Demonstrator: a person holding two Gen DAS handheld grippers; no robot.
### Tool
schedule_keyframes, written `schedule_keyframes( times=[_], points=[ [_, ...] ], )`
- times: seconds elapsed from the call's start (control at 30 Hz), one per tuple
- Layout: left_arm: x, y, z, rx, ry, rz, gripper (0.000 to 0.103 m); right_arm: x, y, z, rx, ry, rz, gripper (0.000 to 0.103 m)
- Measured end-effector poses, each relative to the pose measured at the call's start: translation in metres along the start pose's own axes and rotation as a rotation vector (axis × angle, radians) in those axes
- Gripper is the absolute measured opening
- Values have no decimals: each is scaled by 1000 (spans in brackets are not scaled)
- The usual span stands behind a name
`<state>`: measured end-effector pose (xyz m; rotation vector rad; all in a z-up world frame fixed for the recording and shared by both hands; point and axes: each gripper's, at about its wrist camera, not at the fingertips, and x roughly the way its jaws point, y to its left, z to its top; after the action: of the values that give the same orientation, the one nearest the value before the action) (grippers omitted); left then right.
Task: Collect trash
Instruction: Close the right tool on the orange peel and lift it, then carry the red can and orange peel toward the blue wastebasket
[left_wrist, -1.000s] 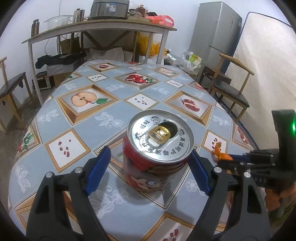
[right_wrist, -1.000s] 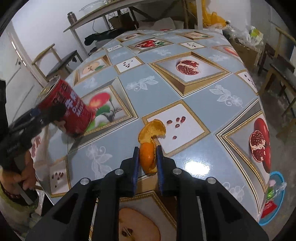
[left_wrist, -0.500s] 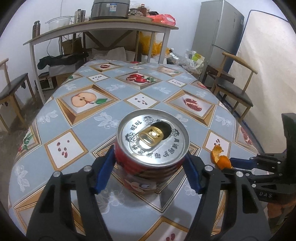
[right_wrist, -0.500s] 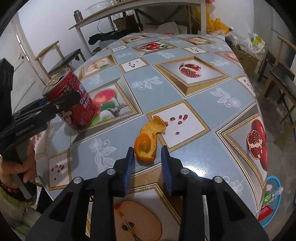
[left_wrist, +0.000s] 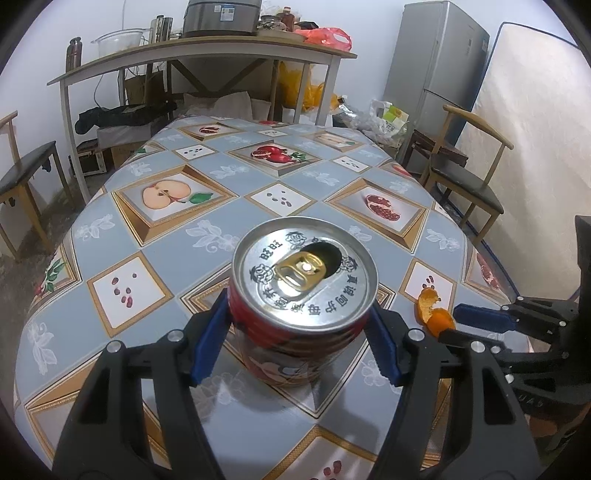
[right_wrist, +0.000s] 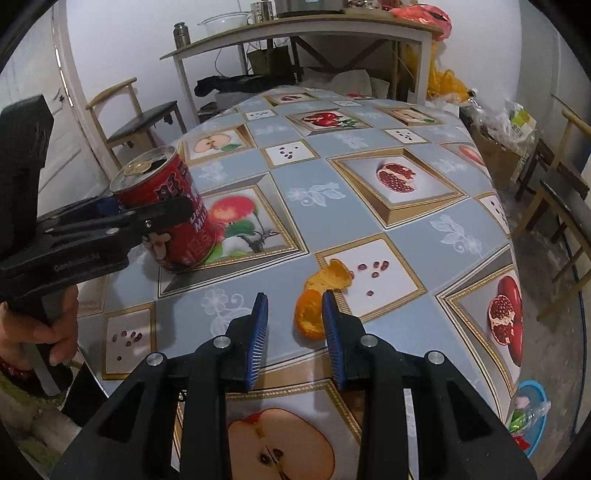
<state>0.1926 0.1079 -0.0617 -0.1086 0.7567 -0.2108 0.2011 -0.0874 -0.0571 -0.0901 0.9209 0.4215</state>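
A person clearing a fruit-patterned table (left_wrist: 155, 302) works two handheld grippers at once, one on each piece of rubbish. The left gripper (left_wrist: 299, 343) has its blue pads pressed against both sides of a red drink can (left_wrist: 299, 317), opened at the tab and standing near the table's front edge; its jaws closed in on the can over the last second and now clamp it just below the rim. From the right wrist view the can (right_wrist: 173, 218) looks tipped, with its base at the tablecloth, though whether it has cleared the surface cannot be told. Gripping high on the can's wall likely keeps the open mouth upward, so that any dregs stay inside.

The right gripper (right_wrist: 293, 332) has parted its jaws in the same second, and they now stand apart with nothing pinched between them. An orange peel (right_wrist: 314, 306) lies on the table just ahead of it: the lower curl sits touching or just beside the right-hand pad, well apart from the left-hand one, while the upper curl rests on a white square printed with seeds. The peel thus seems off centre in the gap, which would explain the reopened jaws as a fresh approach.

A blue basin (right_wrist: 532, 417) holding bright scraps stands on the floor at the table's right corner, a probable destination for both items.
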Motion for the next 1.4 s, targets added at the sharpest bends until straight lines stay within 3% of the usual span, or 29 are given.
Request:
schedule_keyframes(
  times=[0.27,0.43,0.63,1.4],
  points=[
    [-3,-1,0,1,-4,-3,64,12,-1,-1,19,18,-16,29],
    [-4,-3,0,3,-5,-3,64,12,-4,-2,30,12,-28,16],
    [-7,-7,1,9,-8,-2,64,8,-7,-3,44,5,-33,10],
    [-50,-38,7,56,-74,9,64,-58,-29,-5,124,-129,-19,8]
  ],
)
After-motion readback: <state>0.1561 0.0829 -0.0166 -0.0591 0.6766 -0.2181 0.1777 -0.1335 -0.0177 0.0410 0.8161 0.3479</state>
